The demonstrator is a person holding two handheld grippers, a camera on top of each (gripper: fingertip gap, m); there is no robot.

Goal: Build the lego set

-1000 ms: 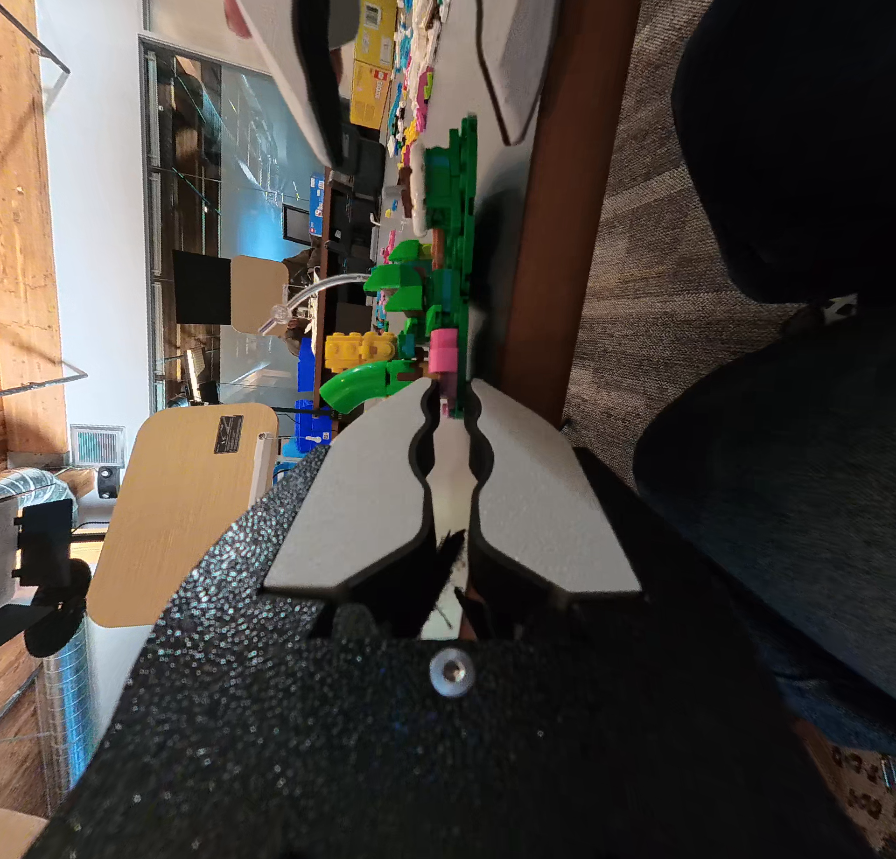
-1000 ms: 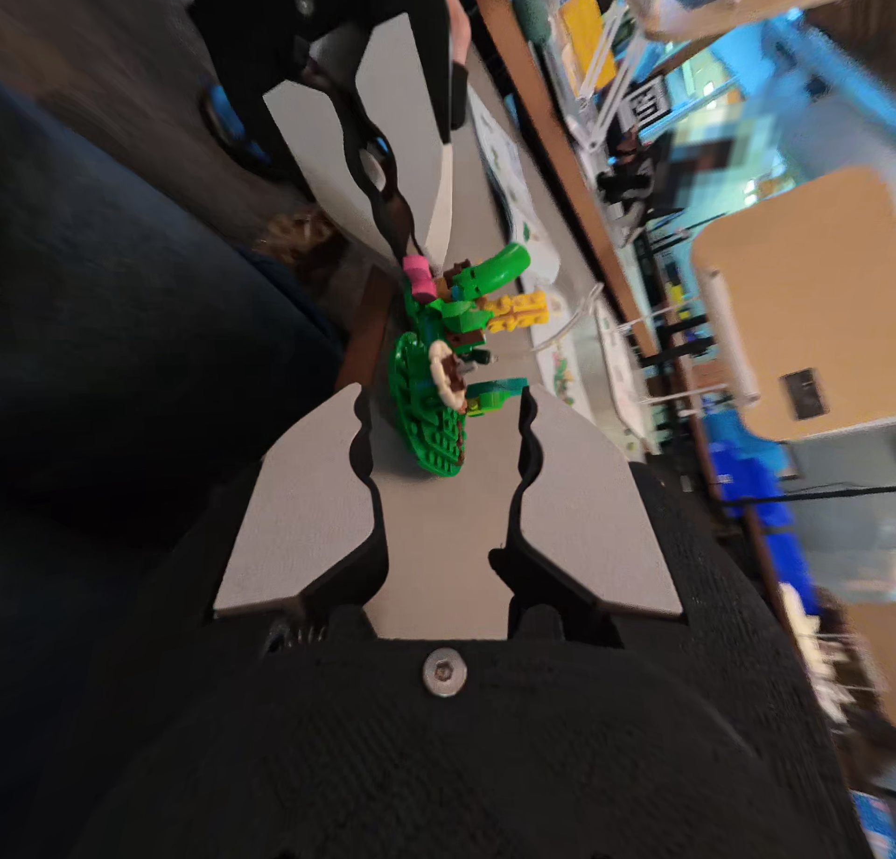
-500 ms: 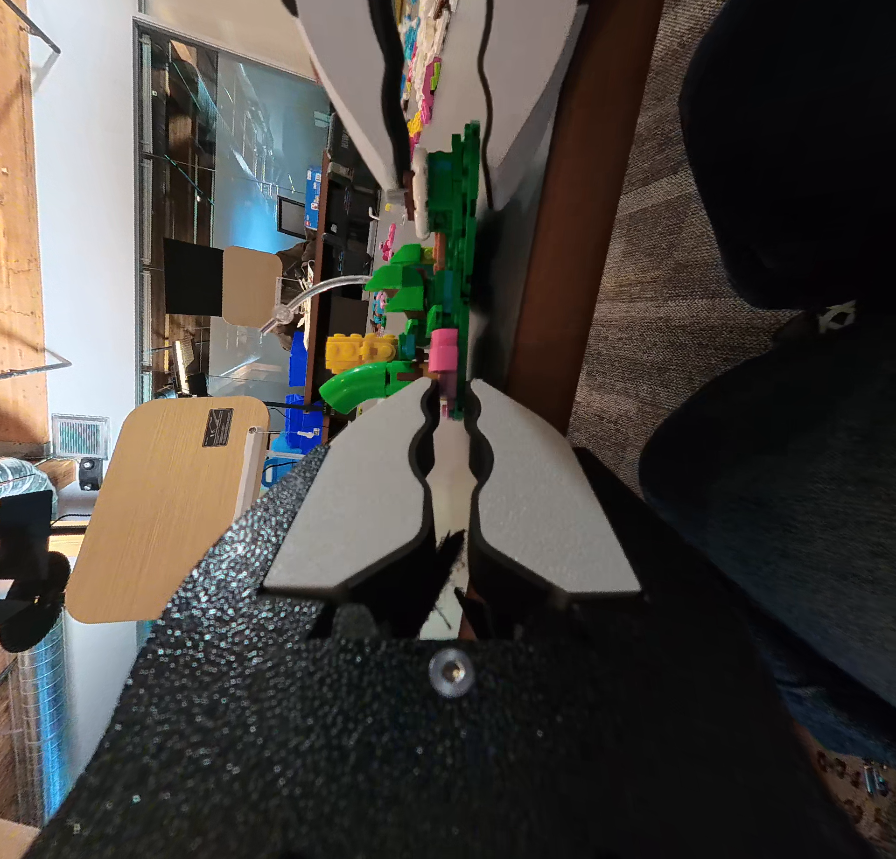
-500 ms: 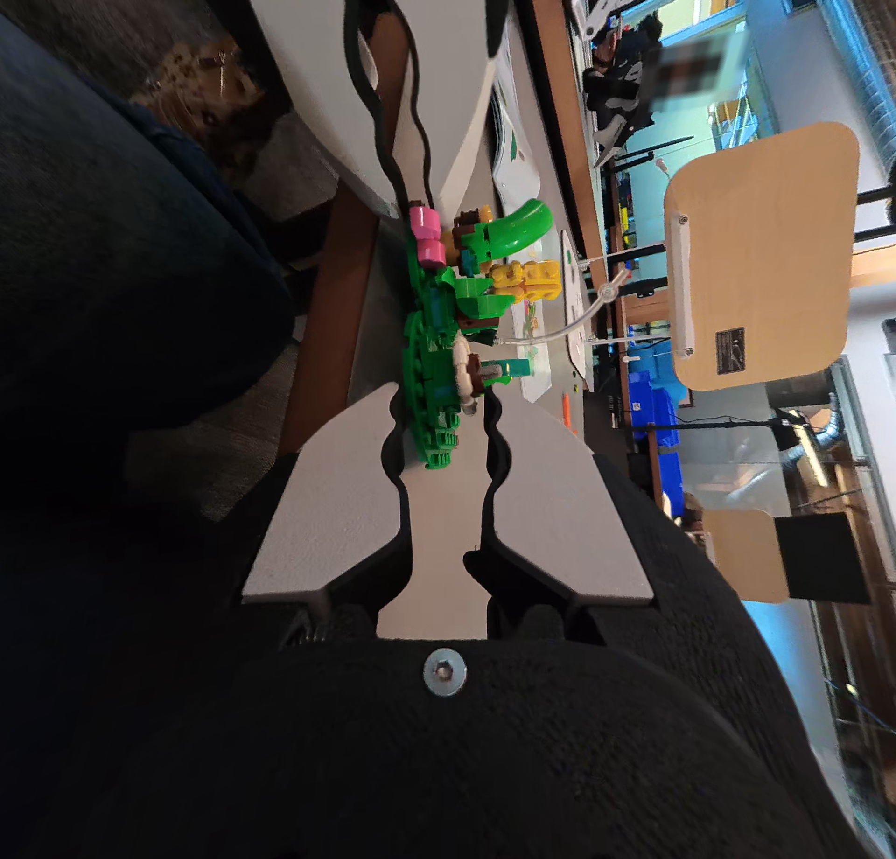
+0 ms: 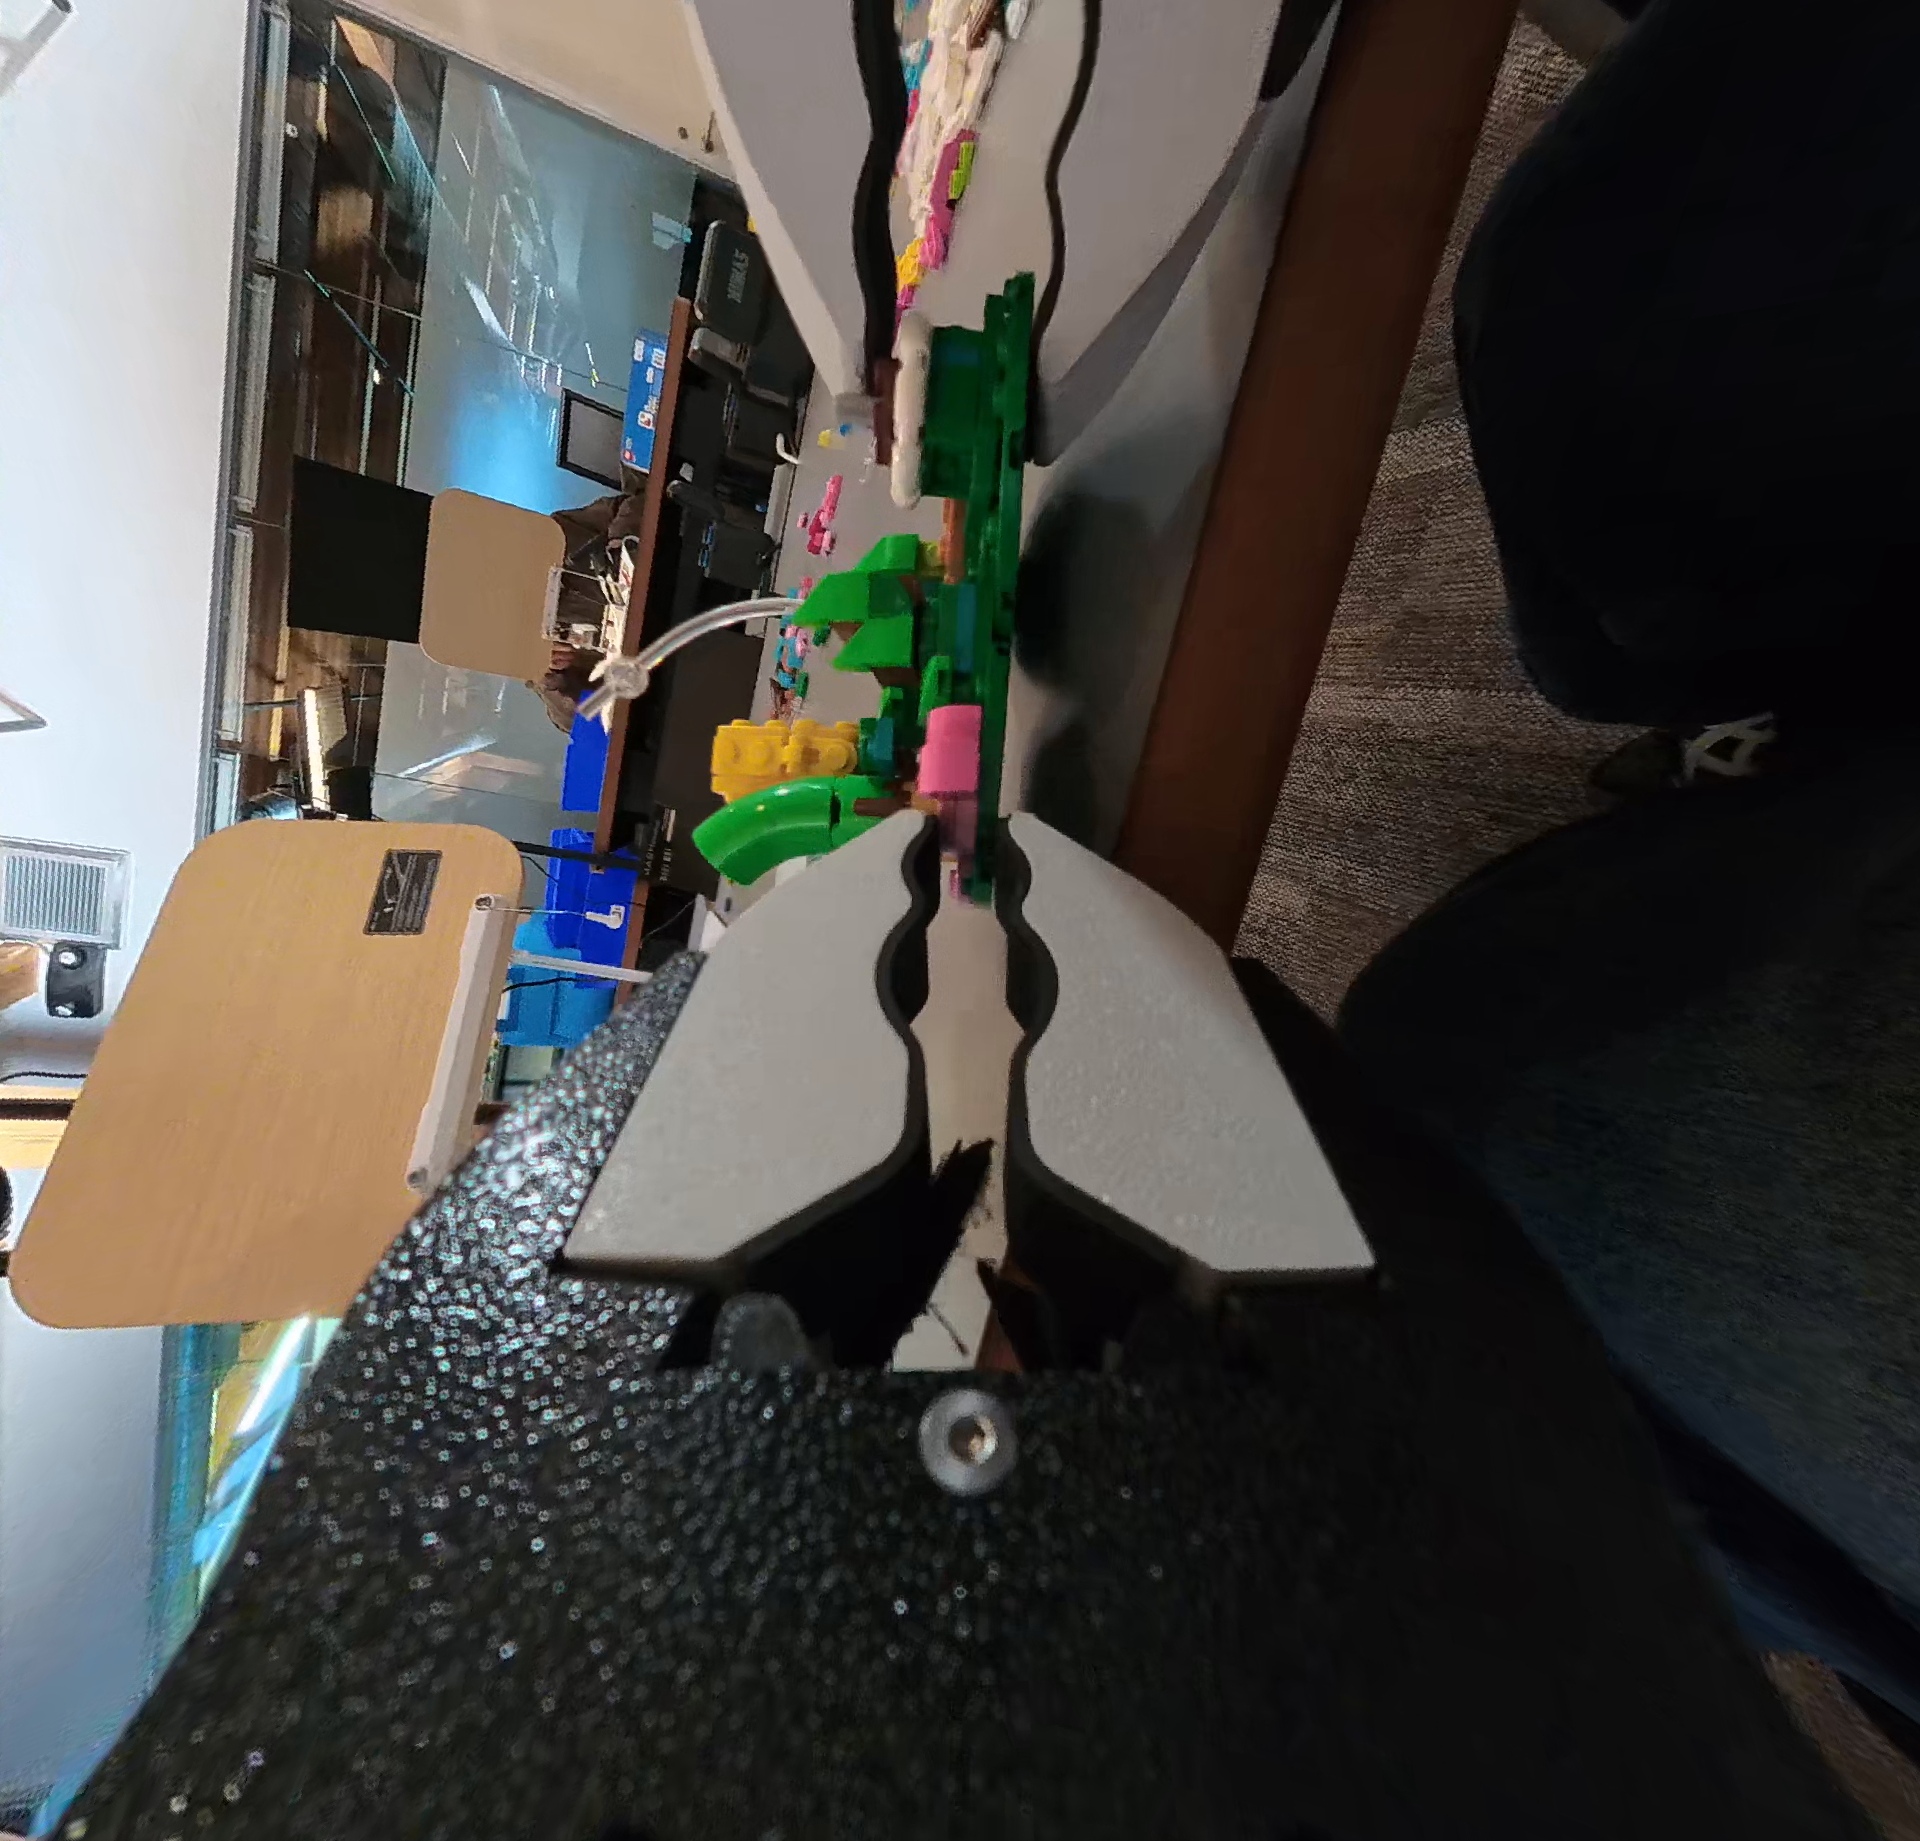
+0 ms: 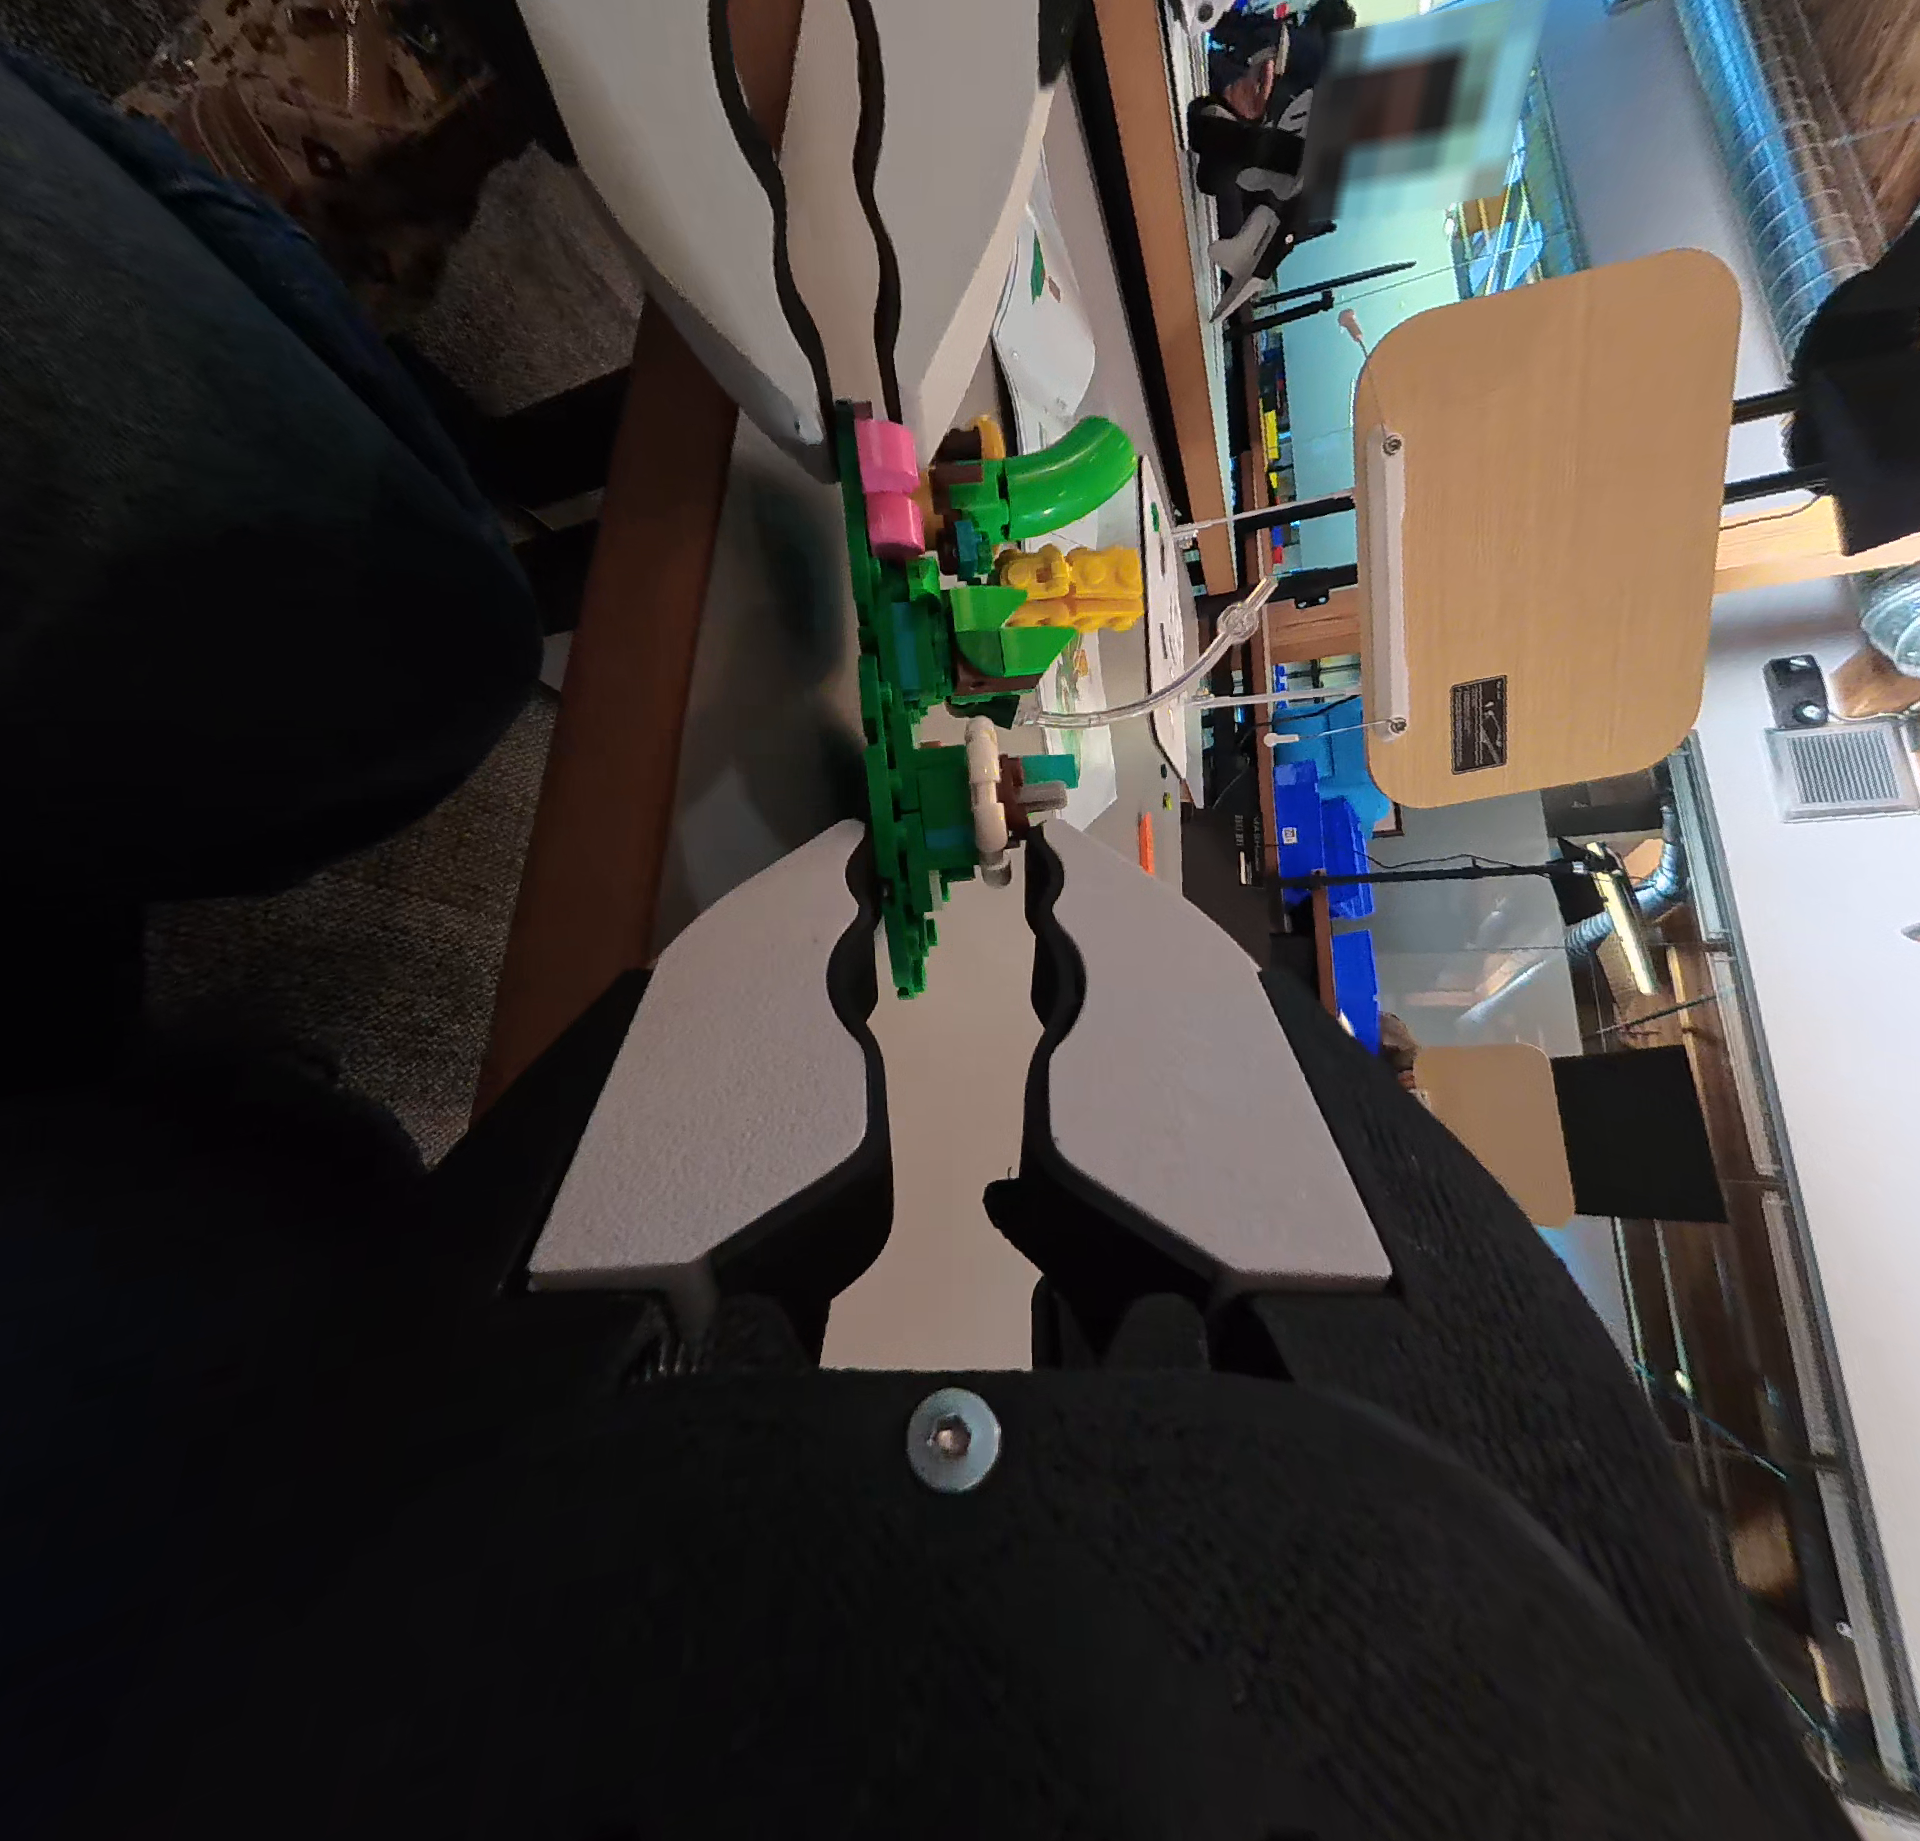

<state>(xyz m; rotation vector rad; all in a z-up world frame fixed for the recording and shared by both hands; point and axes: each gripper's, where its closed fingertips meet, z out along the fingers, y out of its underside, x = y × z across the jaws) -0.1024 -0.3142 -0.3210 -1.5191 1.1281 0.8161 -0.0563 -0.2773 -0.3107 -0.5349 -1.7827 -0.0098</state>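
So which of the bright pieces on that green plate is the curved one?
The light-green tube on the green plate, arching beside the blocky yellow piece; the pink pieces are stubby.

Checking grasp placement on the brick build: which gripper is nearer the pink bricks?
Left. The left gripper grips the green baseplate right at the pink bricks; the right gripper grips the opposite end, by the white ring piece.

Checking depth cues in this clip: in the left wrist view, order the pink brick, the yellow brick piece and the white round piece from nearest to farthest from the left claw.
From the left claw:
1. Pink brick, right at the fingertips.
2. Yellow brick piece, just beyond, to the view's left.
3. White round piece, at the model's far end, by the other claw.
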